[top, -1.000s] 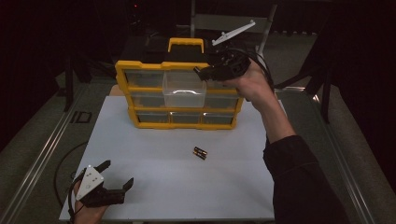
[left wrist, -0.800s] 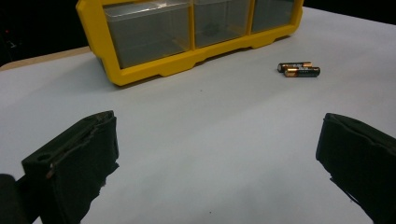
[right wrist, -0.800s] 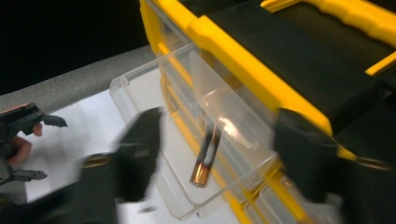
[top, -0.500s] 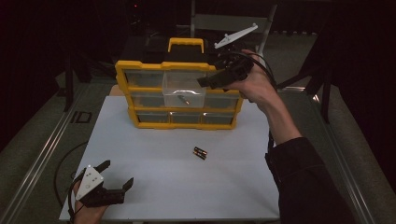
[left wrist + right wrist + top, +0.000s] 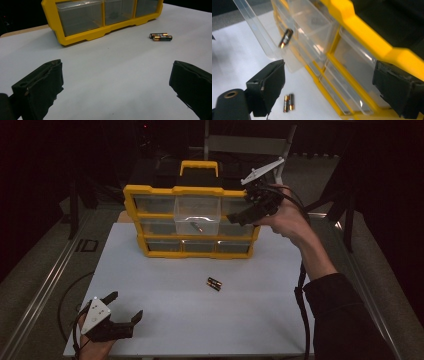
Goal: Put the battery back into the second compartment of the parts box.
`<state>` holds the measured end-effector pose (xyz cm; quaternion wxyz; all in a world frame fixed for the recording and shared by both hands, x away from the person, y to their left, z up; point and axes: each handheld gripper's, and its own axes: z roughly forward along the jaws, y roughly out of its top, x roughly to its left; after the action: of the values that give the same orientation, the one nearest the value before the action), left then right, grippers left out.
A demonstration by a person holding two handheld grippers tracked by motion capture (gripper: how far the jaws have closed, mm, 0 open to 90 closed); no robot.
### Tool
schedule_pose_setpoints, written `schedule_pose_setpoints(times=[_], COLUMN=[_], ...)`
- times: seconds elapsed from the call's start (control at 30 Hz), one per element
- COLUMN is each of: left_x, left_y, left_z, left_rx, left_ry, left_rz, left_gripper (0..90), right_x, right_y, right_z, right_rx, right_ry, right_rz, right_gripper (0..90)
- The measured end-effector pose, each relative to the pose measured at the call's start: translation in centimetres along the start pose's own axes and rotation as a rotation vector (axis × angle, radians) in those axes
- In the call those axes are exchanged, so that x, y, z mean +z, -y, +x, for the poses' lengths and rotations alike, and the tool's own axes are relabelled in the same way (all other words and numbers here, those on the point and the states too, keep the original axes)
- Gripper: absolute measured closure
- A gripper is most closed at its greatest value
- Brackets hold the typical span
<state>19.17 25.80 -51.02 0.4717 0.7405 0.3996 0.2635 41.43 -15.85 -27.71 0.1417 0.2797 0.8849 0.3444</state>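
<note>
A yellow organizer [image 5: 192,253] with clear drawers stands at the back of the white table. Its top middle drawer [image 5: 197,210] is pulled out, and one battery [image 5: 196,226] lies inside it. My right gripper [image 5: 242,210] hovers open at the organizer's upper right corner, holding nothing. In the right gripper view the drawer [image 5: 265,45] and its battery [image 5: 286,37] sit up left of the open gripper [image 5: 330,75]. Two batteries [image 5: 215,283] lie side by side on the table in front of the organizer. My left gripper [image 5: 125,305] rests open near the front left corner, empty.
The left gripper view looks across bare white table [image 5: 112,65] toward the two batteries [image 5: 160,37] and the organizer's bottom drawers [image 5: 100,15]. A grey chair [image 5: 240,145] stands behind the table. Dark floor surrounds the table.
My right gripper has drawn back to the right, away from above the open drawer, and a battery now lies in that drawer. The left gripper has not moved.
</note>
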Motion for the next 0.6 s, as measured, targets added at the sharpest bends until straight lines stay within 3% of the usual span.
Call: schedule_pose_setpoints(times=[0.6], left_x=[0.0], left_y=[0.0], left_z=[0.0], left_rx=[-0.001], left_ry=[-0.001], left_rz=[0.001], left_gripper=[0.1], right_x=[3.3], right_y=[3.3], right_z=[1.0], right_rx=[-0.058], right_ry=[0.003], right_rz=[0.113], right_gripper=[9.8])
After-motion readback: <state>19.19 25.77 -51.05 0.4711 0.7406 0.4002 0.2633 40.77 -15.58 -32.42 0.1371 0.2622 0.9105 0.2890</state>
